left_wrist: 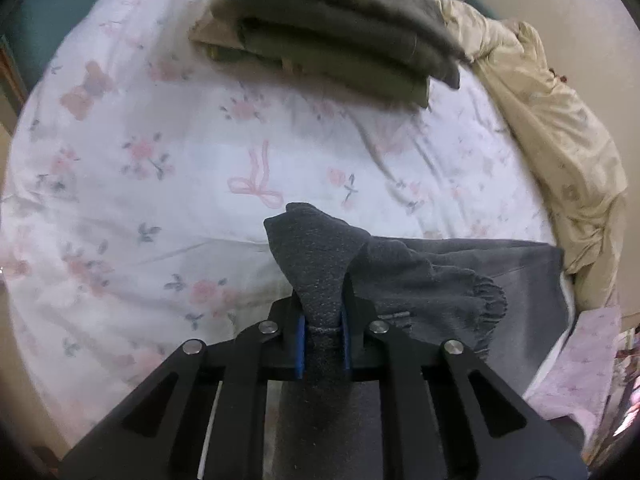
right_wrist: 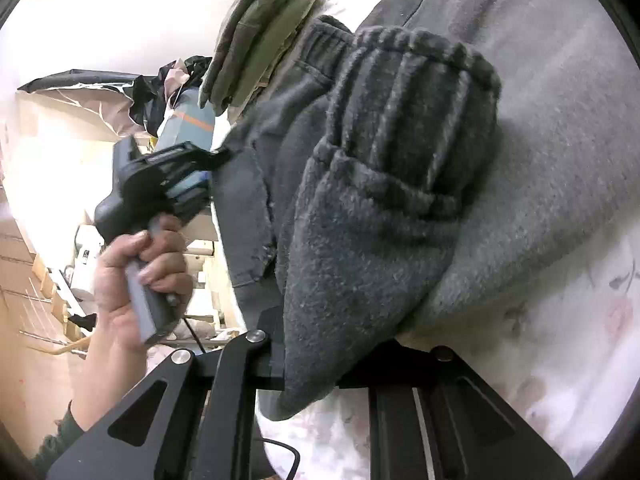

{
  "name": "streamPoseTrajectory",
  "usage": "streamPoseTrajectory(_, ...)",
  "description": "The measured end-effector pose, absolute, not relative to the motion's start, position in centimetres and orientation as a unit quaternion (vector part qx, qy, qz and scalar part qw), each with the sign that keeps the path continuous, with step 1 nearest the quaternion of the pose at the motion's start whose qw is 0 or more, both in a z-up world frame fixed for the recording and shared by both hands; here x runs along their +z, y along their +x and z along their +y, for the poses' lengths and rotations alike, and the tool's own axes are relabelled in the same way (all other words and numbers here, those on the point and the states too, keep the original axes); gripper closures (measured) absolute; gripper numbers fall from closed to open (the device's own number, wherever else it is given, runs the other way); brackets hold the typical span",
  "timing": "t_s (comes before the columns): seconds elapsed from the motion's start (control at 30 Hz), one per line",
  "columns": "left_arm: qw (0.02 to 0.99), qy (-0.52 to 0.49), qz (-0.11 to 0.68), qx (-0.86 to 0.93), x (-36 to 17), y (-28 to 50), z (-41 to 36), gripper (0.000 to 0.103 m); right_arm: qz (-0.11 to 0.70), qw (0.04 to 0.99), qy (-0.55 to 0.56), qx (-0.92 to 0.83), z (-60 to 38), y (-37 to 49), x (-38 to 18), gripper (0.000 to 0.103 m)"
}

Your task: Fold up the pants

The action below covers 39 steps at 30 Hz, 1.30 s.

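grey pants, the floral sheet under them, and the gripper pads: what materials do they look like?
Grey pants: thick fleece or sweatshirt knit, judging by the fuzzy, pilled nap and ribbed elastic waistband. Floral sheet: thin woven fabric, matte, probably cotton or a blend; it shows fine creases and a printed pattern. Pads on the left gripper: blue, smooth, likely rubber or foam; too little shows to tell which.

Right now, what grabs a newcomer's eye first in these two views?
The dark grey pants: the left gripper is shut on a bunched fold at the bottom centre of its view, and the right gripper pinches another thick fold beside the ribbed waistband. Next, the stack of folded olive clothes at the far side of the flowered bedsheet.
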<state>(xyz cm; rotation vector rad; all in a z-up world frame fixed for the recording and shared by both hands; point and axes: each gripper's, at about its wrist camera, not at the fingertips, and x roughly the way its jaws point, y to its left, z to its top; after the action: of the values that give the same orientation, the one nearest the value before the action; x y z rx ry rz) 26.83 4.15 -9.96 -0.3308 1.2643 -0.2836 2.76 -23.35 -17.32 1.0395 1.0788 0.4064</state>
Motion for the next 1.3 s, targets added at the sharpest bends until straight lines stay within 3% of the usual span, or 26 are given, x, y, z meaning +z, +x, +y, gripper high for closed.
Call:
streamPoseTrajectory(0.17, 0.789, -0.150, 0.584, -0.117, -7.2, 25.9, 7.1, 0.094, 0.487, 0.702, 0.476, 0.208, -21.6, 2.0, -17.0, 0.088)
streamPoseTrajectory(0.47, 0.783, -0.165, 0.600, -0.021, -6.9, 22.3, 18.1, 0.094, 0.518, 0.658, 0.454, 0.304, -12.0, 2.8, -15.8, 0.089)
streamPoseTrajectory(0.53, 0.778, -0.161, 0.607, -0.004, -7.9, 21.5, 19.2, 0.094, 0.542, 0.648, 0.437, 0.309, -10.1, 2.2, -17.1, 0.088)
streamPoseTrajectory(0.67, 0.770, -0.127, 0.625, 0.031, -11.8, 20.8, 18.8, 0.091, 0.627, 0.578, 0.441, 0.280, -9.0, 2.2, -22.8, 0.078)
streamPoseTrajectory(0.73, 0.776, -0.098, 0.621, 0.051, -12.5, 20.9, 18.5, 0.079, 0.642, 0.564, 0.436, 0.282, -9.3, 1.9, -24.8, 0.077)
streamPoseTrajectory(0.8, 0.777, -0.093, 0.618, 0.073, -12.7, 20.9, 18.5, 0.074, 0.644, 0.557, 0.438, 0.287, -9.8, 1.7, -25.0, 0.076)
streamPoseTrajectory(0.87, 0.778, -0.086, 0.615, 0.099, -11.9, 21.0, 18.6, 0.066, 0.651, 0.555, 0.431, 0.287, -10.6, 1.8, -24.3, 0.064)
streamPoseTrajectory(1.0, 0.807, -0.061, 0.574, 0.128, -8.5, 20.2, 17.5, 0.040, 0.651, 0.584, 0.407, 0.264, -15.3, 1.1, -22.0, 0.057)
streamPoseTrajectory(1.1, 0.822, -0.084, 0.556, 0.089, -6.6, 18.7, 15.0, 0.038, 0.600, 0.680, 0.375, 0.193, -22.3, 0.9, -17.8, 0.056)
streamPoseTrajectory(1.17, 0.818, -0.094, 0.564, 0.063, -6.7, 17.3, 12.5, 0.038, 0.557, 0.722, 0.381, 0.154, -27.0, 0.0, -16.0, 0.040)
streamPoseTrajectory(1.23, 0.817, -0.094, 0.567, 0.047, -7.1, 16.1, 10.2, 0.038, 0.499, 0.772, 0.387, 0.072, -32.8, -0.5, -14.4, 0.032)
streamPoseTrajectory(1.3, 0.818, -0.084, 0.567, 0.038, -7.8, 14.9, 8.1, 0.038, 0.471, 0.803, 0.364, -0.019, -36.6, 0.0, -13.5, 0.032)
